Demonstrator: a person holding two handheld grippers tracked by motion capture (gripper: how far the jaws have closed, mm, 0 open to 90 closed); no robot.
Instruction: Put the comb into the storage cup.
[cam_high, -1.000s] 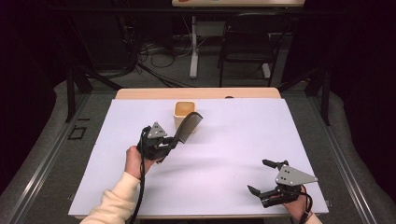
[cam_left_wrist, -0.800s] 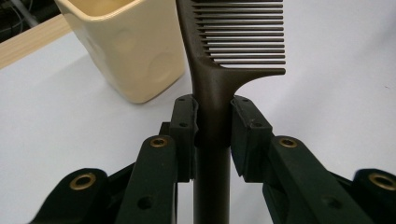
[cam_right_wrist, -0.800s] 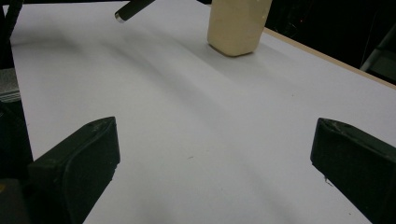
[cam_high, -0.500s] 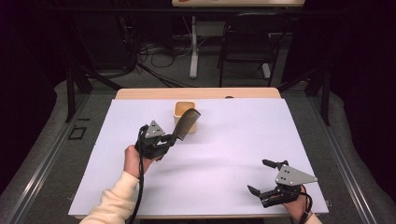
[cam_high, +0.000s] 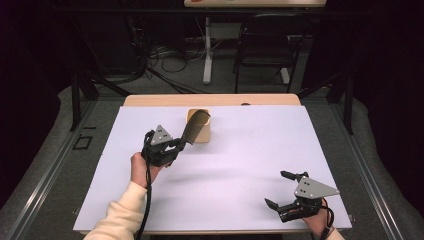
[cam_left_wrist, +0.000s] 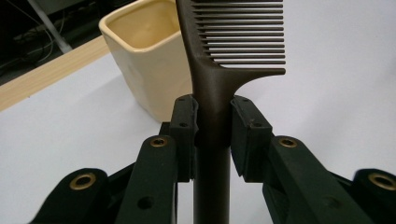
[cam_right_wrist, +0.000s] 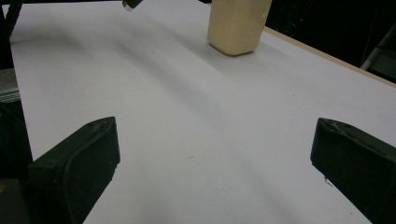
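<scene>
White sheeting covers the wooden surface (cam_high: 150, 200), with dark floor, cables and a chair at 12 o'clock beyond its far edge. Left gripper (cam_high: 176, 144), at about 9 o'clock from the surface's centre: jaws closed on the handle of a dark brown plastic comb (cam_left_wrist: 219, 70), just below where the teeth begin. The comb's toothed end rises toward 1 o'clock, at or over the rim of the cream square ceramic cup (cam_high: 200, 129); whether it has entered the mouth cannot be told. Right gripper (cam_high: 280, 191), at 5 o'clock near the front edge: jaws wide apart, nothing between them. Handling: the comb is probably light and stiff, its smooth handle liable to pivot in the pads; the thick handle is the sound grip, not the thin teeth.
</scene>
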